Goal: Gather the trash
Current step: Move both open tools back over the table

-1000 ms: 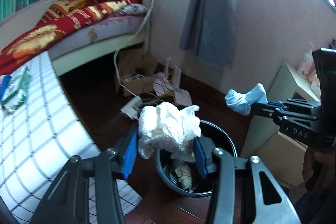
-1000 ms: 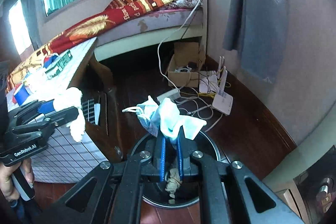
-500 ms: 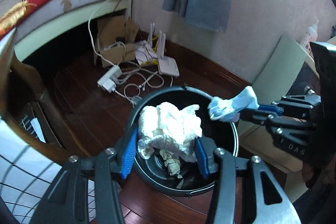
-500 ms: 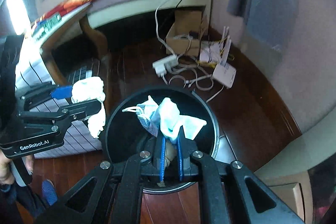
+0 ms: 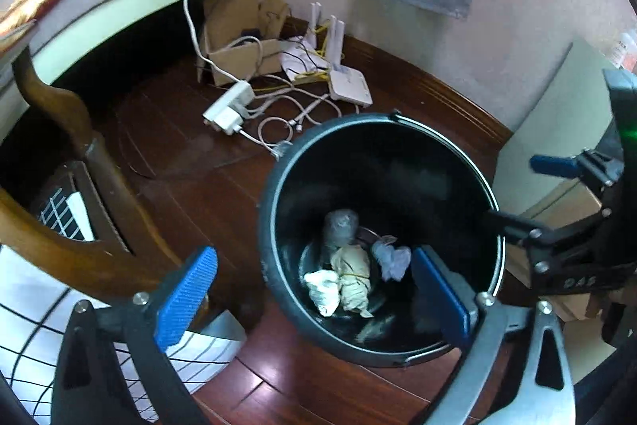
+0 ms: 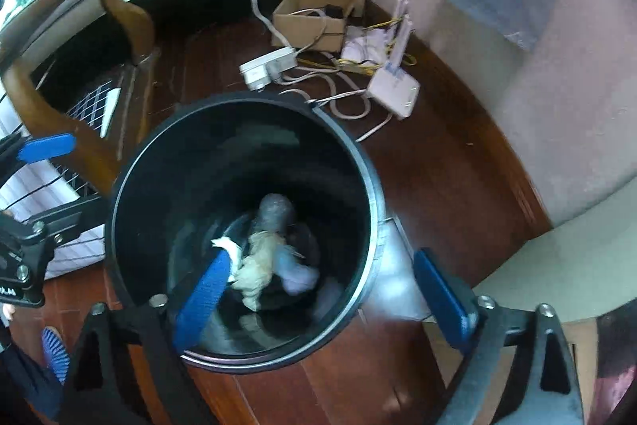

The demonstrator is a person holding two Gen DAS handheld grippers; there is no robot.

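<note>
A black bin stands on the dark wood floor. At its bottom lie a white paper wad, a beige wad and a pale blue tissue. My left gripper hangs over the bin's near side, its jaws opening wide with nothing between the blue pads. In the right wrist view the same bin shows the white wad and blue tissue inside. My right gripper straddles the bin's rim, jaws opening, empty. Each gripper shows in the other's view: right gripper, left gripper.
Behind the bin lie a power strip, tangled cables, a white router and a cardboard box. A curved wooden table leg with a checked cloth stands on the left. A pale cabinet is on the right.
Both grippers sank toward the bin and tilted down. The left let go of the white wad, the right let go of the blue tissue; both pieces now lie in the bin.
</note>
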